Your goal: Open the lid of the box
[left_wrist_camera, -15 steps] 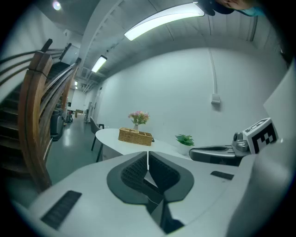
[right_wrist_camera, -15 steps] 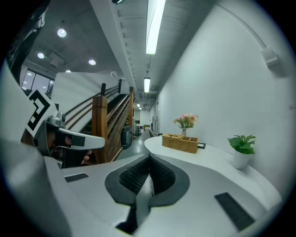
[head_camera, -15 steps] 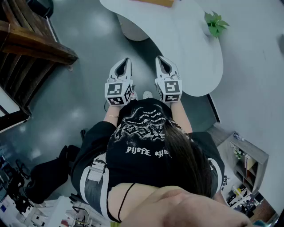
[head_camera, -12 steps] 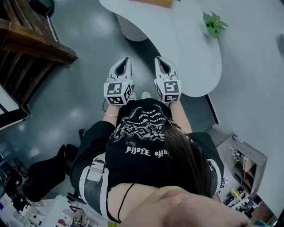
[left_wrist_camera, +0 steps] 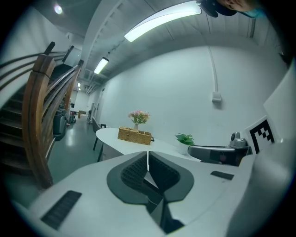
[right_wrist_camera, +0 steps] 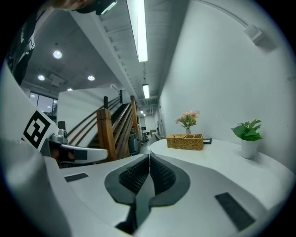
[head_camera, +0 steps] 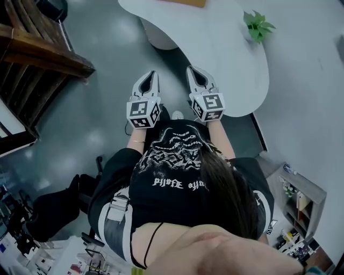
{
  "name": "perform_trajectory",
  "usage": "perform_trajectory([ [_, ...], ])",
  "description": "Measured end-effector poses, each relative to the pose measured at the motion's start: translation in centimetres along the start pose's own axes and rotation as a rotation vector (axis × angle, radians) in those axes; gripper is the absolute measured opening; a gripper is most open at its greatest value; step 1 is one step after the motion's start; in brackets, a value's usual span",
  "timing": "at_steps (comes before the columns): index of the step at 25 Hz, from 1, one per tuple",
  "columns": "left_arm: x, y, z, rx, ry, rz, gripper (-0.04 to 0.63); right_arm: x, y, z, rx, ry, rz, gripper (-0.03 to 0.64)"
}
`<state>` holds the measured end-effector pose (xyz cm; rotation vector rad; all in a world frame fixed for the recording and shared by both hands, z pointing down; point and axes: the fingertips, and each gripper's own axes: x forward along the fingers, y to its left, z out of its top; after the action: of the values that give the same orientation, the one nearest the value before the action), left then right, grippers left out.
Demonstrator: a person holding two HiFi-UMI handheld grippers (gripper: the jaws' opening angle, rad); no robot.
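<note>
A woven wicker box [left_wrist_camera: 134,135] [right_wrist_camera: 185,141] stands at the far end of a white curved table [head_camera: 231,53]; in the head view only its edge [head_camera: 185,2] shows at the top. Both grippers are held in front of the person's chest, short of the table and far from the box. My left gripper [head_camera: 152,72] [left_wrist_camera: 148,153] is shut with nothing between its jaws. The right gripper [head_camera: 192,69] [right_wrist_camera: 149,156] is likewise shut and empty, its tip near the table's near edge.
A small potted plant [head_camera: 257,27] [right_wrist_camera: 248,134] sits on the table's right side, and a vase of flowers [left_wrist_camera: 138,116] stands behind the box. A wooden staircase [head_camera: 37,59] [right_wrist_camera: 111,127] rises at the left. Grey floor lies between me and the table.
The right gripper has edged slightly right and forward. The left gripper has stayed still. Both stay shut.
</note>
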<state>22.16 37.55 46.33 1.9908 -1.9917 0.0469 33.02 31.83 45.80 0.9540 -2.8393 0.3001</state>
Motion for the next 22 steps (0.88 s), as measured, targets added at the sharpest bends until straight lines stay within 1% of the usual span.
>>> perform_trajectory([
  [2, 0.8, 0.6, -0.1, 0.000, 0.002, -0.007, 0.029, 0.7, -0.3, -0.1, 0.015, -0.008, -0.007, 0.026],
  [4, 1.7, 1.1, 0.0, 0.005, 0.008, -0.033, 0.028, 1.7, -0.7, 0.0, 0.038, -0.024, -0.018, 0.028],
  [5, 2.2, 1.4, 0.1, 0.006, 0.012, -0.051, 0.029, 2.2, -0.8, 0.0, 0.032, -0.020, -0.028, 0.026],
  [8, 4.0, 2.9, 1.0, -0.011, 0.019, -0.085, 0.028, 4.7, -1.2, -0.1, -0.039, 0.027, -0.058, 0.026],
  [11, 6.0, 6.0, 2.3, -0.045, 0.029, -0.100, 0.028, 8.1, -1.1, 0.6, -0.076, 0.048, -0.077, 0.028],
  [15, 9.1, 10.5, 3.8, -0.082, 0.038, -0.116, 0.028, 12.7, -1.5, 1.8, -0.049, 0.036, -0.125, 0.028],
  [19, 11.9, 14.9, 5.1, -0.068, 0.033, -0.104, 0.028, 17.1, -2.0, 2.6, -0.056, 0.031, -0.160, 0.026],
  [22, 13.9, 17.5, 6.1, -0.046, 0.038, -0.114, 0.029, 20.2, -2.1, 3.2, -0.029, 0.029, -0.171, 0.026],
])
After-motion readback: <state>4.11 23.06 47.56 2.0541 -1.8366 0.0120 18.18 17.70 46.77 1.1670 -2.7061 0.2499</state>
